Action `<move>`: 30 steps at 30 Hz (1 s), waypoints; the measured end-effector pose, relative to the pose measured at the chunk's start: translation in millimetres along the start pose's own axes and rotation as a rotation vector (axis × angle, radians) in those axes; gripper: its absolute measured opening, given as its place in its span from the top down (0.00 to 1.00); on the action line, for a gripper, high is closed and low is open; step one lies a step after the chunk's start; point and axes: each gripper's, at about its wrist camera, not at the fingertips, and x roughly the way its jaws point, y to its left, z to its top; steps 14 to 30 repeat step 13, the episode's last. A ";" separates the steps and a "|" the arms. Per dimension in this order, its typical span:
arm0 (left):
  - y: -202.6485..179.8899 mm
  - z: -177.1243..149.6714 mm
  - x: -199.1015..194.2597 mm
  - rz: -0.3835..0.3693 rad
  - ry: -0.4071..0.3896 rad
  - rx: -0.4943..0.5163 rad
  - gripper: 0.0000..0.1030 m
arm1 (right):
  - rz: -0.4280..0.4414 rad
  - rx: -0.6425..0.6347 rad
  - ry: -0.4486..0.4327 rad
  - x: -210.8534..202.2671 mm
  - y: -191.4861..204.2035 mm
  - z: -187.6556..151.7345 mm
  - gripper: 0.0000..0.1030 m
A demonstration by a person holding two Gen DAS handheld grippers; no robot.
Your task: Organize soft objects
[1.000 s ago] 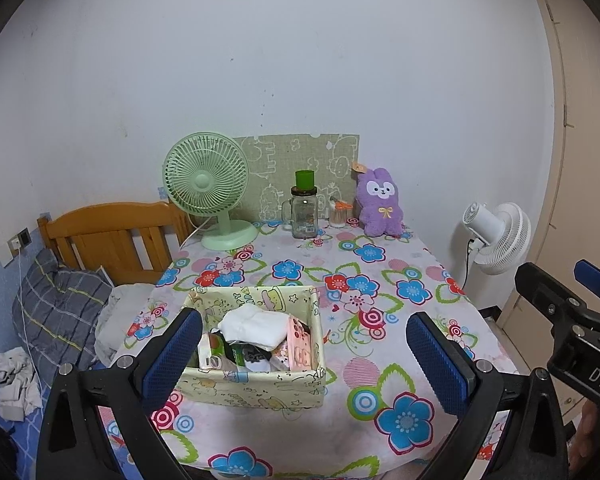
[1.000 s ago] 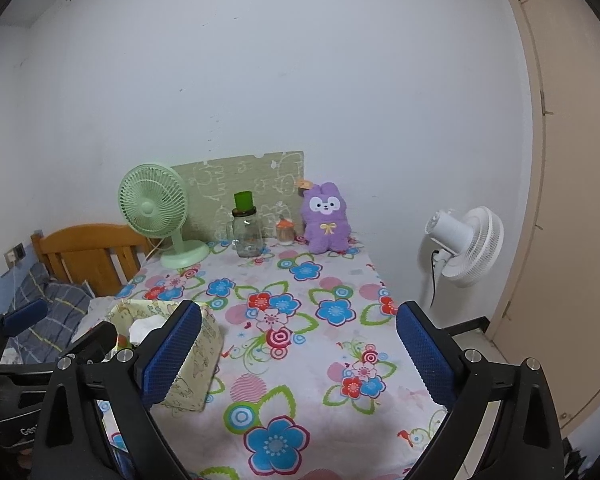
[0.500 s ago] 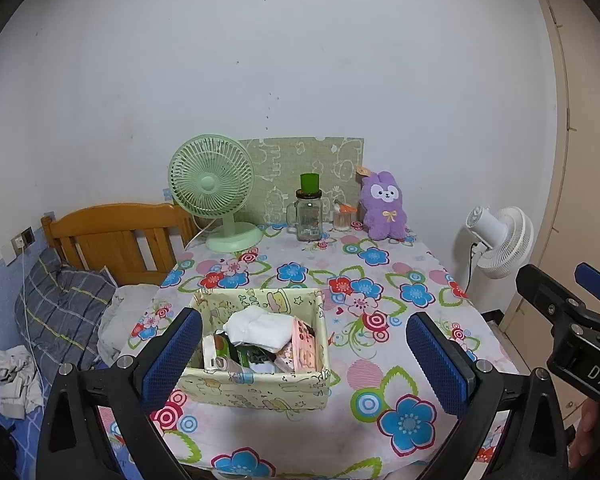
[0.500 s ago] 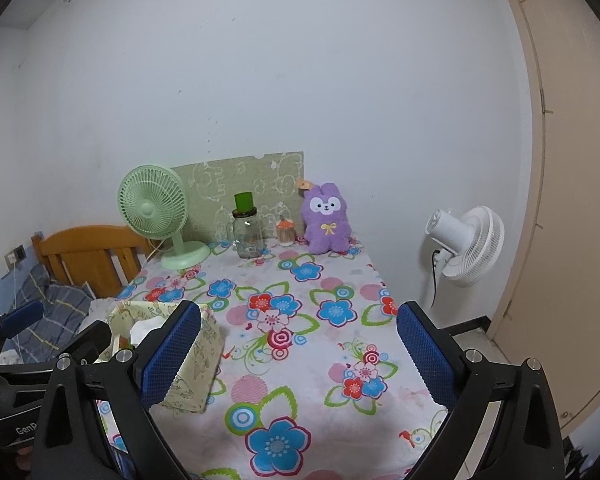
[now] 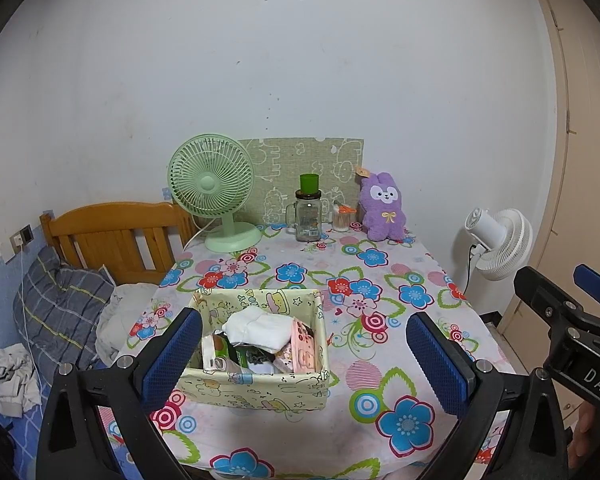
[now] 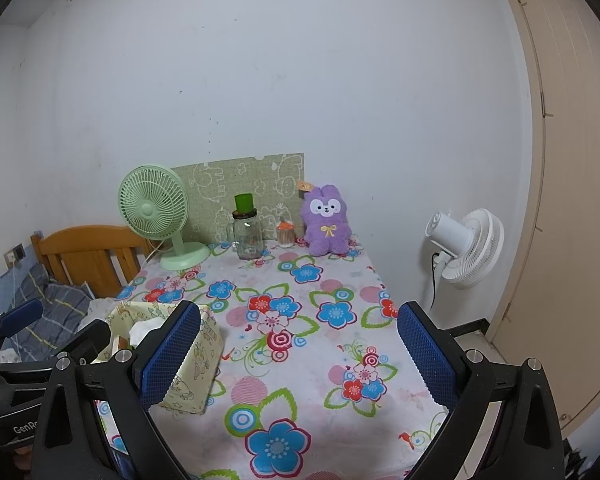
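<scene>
A purple plush bunny [image 5: 382,208] [image 6: 327,222] sits upright at the table's far end against the wall. A pale yellow fabric box [image 5: 260,350] [image 6: 180,354] stands near the front left, holding a white cloth [image 5: 260,326] and several small packets. My left gripper [image 5: 304,356] hangs open above the table's front edge, with the box behind its left finger. My right gripper [image 6: 298,356] is open too, over the bare flowered cloth to the right of the box. Both hold nothing.
A green desk fan [image 5: 214,192], a glass jar with a green cup on top [image 5: 308,216] and a small toothpick jar [image 5: 342,220] line the back of the flowered table [image 5: 380,292]. A white floor fan [image 5: 500,240] stands right; a wooden bed headboard [image 5: 112,236] left.
Both grippers stay open. The left wrist view has shifted slightly, so the table and box sit a little further right and lower in frame; the right view is almost unchanged.
</scene>
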 end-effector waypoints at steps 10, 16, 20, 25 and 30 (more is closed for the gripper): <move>0.2 0.0 0.2 -0.001 0.000 -0.002 0.00 | -0.001 -0.006 0.002 1.0 0.5 1.4 0.03; -0.4 -0.6 0.7 0.000 0.002 -0.004 0.00 | -0.001 -0.006 0.002 1.0 0.5 1.3 0.03; -0.4 -0.6 0.7 0.000 0.002 -0.004 0.00 | -0.001 -0.006 0.002 1.0 0.5 1.3 0.03; -0.4 -0.6 0.7 0.000 0.002 -0.004 0.00 | -0.001 -0.006 0.002 1.0 0.5 1.3 0.03; -0.4 -0.6 0.7 0.000 0.002 -0.004 0.00 | -0.001 -0.006 0.002 1.0 0.5 1.3 0.03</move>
